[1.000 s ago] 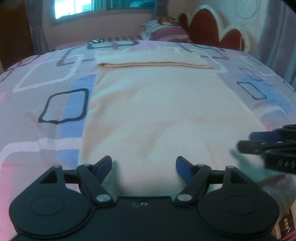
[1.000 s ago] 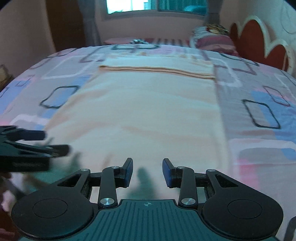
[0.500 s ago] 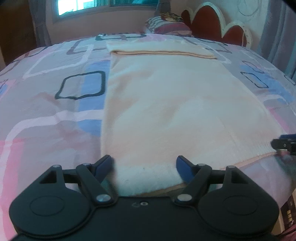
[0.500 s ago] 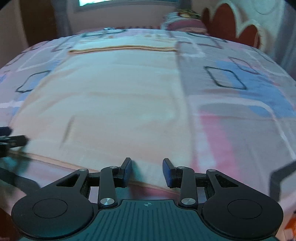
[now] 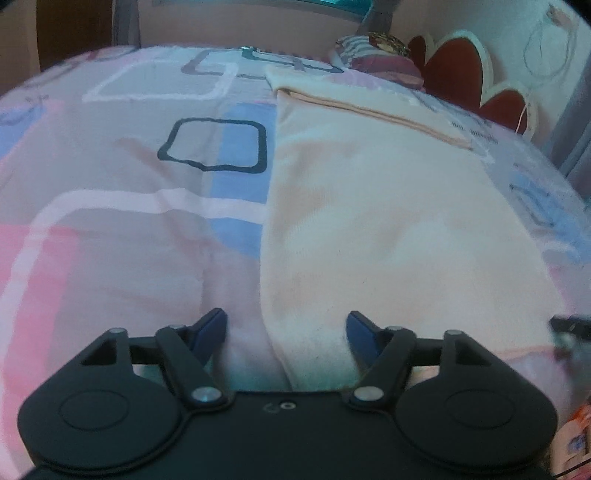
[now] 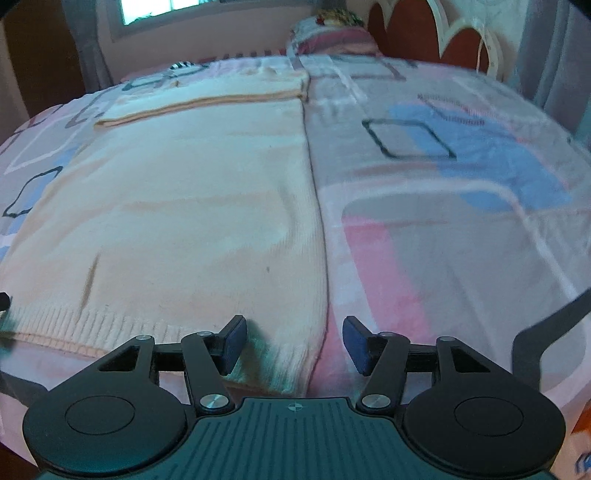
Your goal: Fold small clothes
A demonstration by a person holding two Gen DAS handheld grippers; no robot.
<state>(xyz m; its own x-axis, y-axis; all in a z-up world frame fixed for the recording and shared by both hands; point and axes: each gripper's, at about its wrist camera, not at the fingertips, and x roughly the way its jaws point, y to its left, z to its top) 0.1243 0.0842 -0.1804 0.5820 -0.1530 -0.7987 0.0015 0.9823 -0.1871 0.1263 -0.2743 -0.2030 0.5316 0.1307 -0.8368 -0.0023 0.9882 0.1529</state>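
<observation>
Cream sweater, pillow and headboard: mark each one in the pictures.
cream sweater (image 6: 192,221): right wrist view, middle of the knit body.
pillow (image 5: 384,59): left wrist view, its striped front face.
headboard (image 6: 410,33): right wrist view, a red scalloped panel.

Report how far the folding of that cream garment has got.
Done: the cream garment lies flat on the bed, its far end already folded over. In hand: the left gripper, closing, and the right gripper, opening, each straddle a near hem corner, neither pinching it. Left: grip both corners and fold.
</observation>
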